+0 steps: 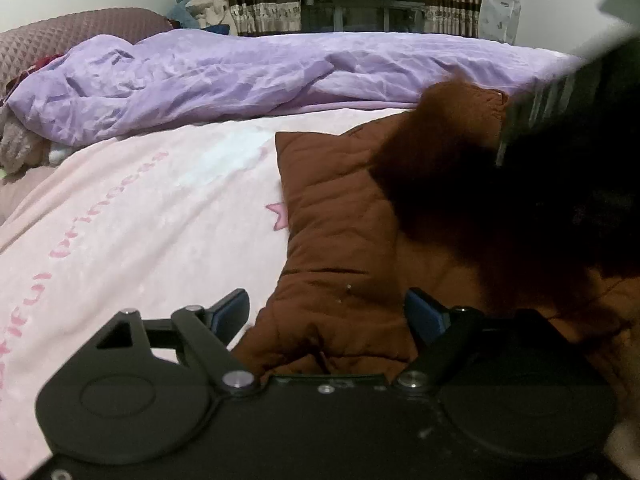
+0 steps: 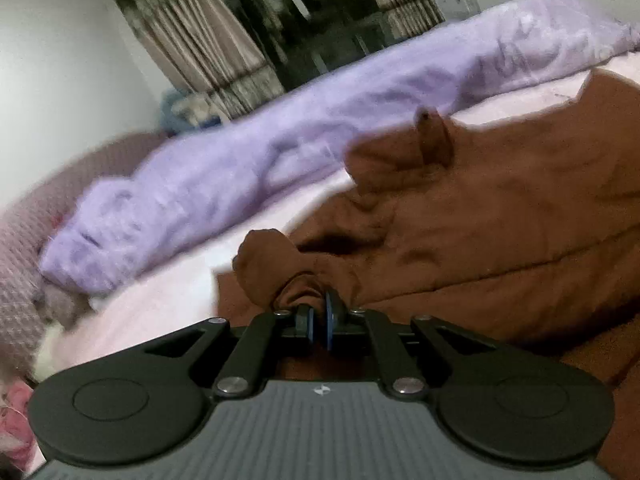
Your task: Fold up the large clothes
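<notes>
Left wrist view runs, from its left edge, over a mauve quilted headboard (image 1: pixel 76 28) and a crumpled lilac duvet (image 1: pixel 224 80) that stretches across the far side of the bed, then over the pale pink bedsheet (image 1: pixel 132 208) with pink lettering and a small star. Just right of that star begins the brown quilted coat (image 1: pixel 340 220), lying on the sheet with its near corner reaching down between the fingers of the left tool (image 1: pixel 328 312). That tool stands wide, its blue pads on either side of the corner and not pressing on it, so the fabric lies loose in the gap. Further right, a raised fold of the same coat hangs dark and blurred beside the ribbed body of the other tool at the frame's upper right. Right wrist view, tilted, shows the headboard (image 2: pixel 24 240) at far left, the duvet (image 2: pixel 260 168) running diagonally up to the right before curtains (image 2: pixel 208 44) and a dark window, and the sheet (image 2: pixel 168 296) below it. At centre the right tool (image 2: pixel 319 322) is pinched narrow on a bunched wad of the coat (image 2: pixel 500 220), which bulges just ahead of the pads. The rest of the coat spreads rumpled to the right across the bed.
</notes>
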Demonstrator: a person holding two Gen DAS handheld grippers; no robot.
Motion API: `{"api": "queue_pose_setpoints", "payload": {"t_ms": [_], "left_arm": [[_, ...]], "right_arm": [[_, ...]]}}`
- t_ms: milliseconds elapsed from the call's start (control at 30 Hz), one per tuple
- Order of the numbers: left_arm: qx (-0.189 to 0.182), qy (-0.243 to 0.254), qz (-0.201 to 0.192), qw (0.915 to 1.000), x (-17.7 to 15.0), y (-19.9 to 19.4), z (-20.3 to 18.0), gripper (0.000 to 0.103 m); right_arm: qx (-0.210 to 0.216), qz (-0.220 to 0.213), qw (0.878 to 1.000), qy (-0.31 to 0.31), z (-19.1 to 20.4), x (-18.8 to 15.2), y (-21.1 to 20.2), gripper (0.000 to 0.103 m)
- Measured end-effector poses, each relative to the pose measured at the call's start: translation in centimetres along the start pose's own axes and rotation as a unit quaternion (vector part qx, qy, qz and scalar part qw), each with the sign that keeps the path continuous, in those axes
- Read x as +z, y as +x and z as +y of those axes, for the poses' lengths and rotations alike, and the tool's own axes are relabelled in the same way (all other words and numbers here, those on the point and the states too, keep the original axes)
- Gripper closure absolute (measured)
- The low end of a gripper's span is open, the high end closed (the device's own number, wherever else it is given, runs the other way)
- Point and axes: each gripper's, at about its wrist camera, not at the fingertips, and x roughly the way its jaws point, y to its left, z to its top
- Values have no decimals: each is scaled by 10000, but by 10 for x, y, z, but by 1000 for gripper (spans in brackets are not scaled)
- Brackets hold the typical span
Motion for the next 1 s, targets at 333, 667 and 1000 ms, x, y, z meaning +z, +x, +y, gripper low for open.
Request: {"api": "queue_pose_setpoints", "payload": {"t_ms": [333, 667, 1000], "left_arm": [[39, 2, -12, 10000, -4, 1, -1, 13], [195, 89, -111, 9997, 0, -18, -8, 15], [-260, -511, -667, 9961, 25, -62, -9, 15]], "right_arm": [[-426, 745, 9961, -189, -6, -21, 26, 85], [602, 250, 9977, -163, 2, 19, -53, 16], [-1007, 604, 9931, -49, -67, 31, -27, 87]]}}
